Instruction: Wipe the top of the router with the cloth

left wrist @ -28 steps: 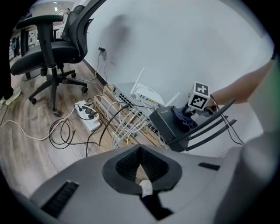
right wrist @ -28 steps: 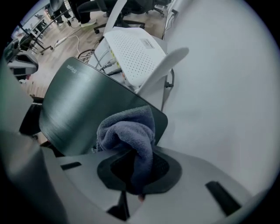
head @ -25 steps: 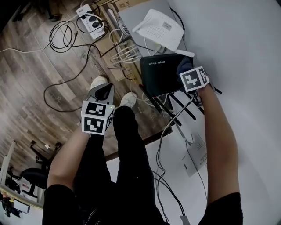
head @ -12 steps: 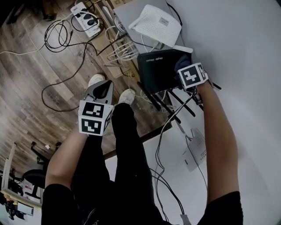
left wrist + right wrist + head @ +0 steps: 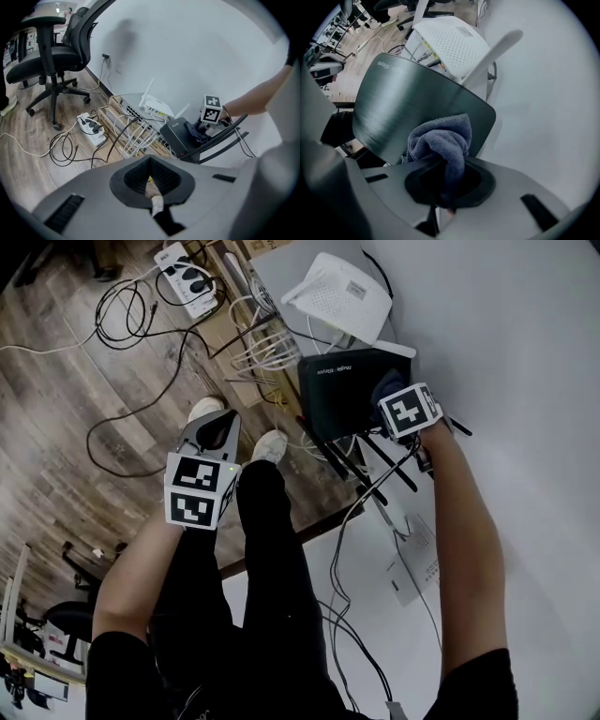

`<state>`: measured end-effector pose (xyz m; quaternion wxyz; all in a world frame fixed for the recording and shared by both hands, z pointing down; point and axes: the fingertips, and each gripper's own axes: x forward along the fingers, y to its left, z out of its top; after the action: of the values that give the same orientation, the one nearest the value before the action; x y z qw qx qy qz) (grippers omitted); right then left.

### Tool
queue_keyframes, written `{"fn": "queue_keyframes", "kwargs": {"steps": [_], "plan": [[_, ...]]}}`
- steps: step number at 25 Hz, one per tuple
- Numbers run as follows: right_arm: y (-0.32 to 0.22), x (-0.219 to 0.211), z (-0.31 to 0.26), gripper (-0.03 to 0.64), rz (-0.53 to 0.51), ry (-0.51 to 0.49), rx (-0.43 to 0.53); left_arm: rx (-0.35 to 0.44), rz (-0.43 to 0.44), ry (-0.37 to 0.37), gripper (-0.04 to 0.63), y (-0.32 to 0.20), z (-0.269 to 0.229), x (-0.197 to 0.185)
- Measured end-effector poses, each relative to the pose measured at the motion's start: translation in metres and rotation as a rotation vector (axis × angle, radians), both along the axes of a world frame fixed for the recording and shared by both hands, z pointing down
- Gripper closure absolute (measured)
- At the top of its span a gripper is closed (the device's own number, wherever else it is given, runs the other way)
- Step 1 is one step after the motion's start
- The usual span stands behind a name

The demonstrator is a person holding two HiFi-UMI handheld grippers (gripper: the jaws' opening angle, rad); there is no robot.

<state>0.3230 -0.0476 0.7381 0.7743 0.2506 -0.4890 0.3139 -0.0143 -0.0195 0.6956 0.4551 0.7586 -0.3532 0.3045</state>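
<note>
A black router (image 5: 339,390) stands at the edge of a white table, and its brushed top fills the right gripper view (image 5: 408,105). My right gripper (image 5: 392,395) is shut on a grey-blue cloth (image 5: 442,136), which is pressed on the router's top near its right edge. From the left gripper view the cloth (image 5: 198,133) shows bunched on the router (image 5: 177,135). My left gripper (image 5: 217,433) hangs shut and empty over the floor to the left, well away from the router.
A white router (image 5: 339,296) with white antennas (image 5: 490,50) sits just behind the black one. Black antennas and cables (image 5: 370,465) trail toward me. A power strip (image 5: 187,277), network cables and a switch (image 5: 136,123) lie on the wood floor. An office chair (image 5: 51,51) stands far left.
The right gripper with the cloth has shifted only slightly on the router's right side. The left gripper has stayed where it was.
</note>
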Motion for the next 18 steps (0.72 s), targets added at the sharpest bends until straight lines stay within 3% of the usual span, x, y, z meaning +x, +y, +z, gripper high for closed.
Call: {"fn": "queue_keyframes", "kwargs": {"steps": [18], "plan": [[0.025,-0.116,-0.009,0.597,-0.149,-0.284,-0.043,0.032,-0.036,-0.017,0.600,-0.004,-0.027,0.014]]}}
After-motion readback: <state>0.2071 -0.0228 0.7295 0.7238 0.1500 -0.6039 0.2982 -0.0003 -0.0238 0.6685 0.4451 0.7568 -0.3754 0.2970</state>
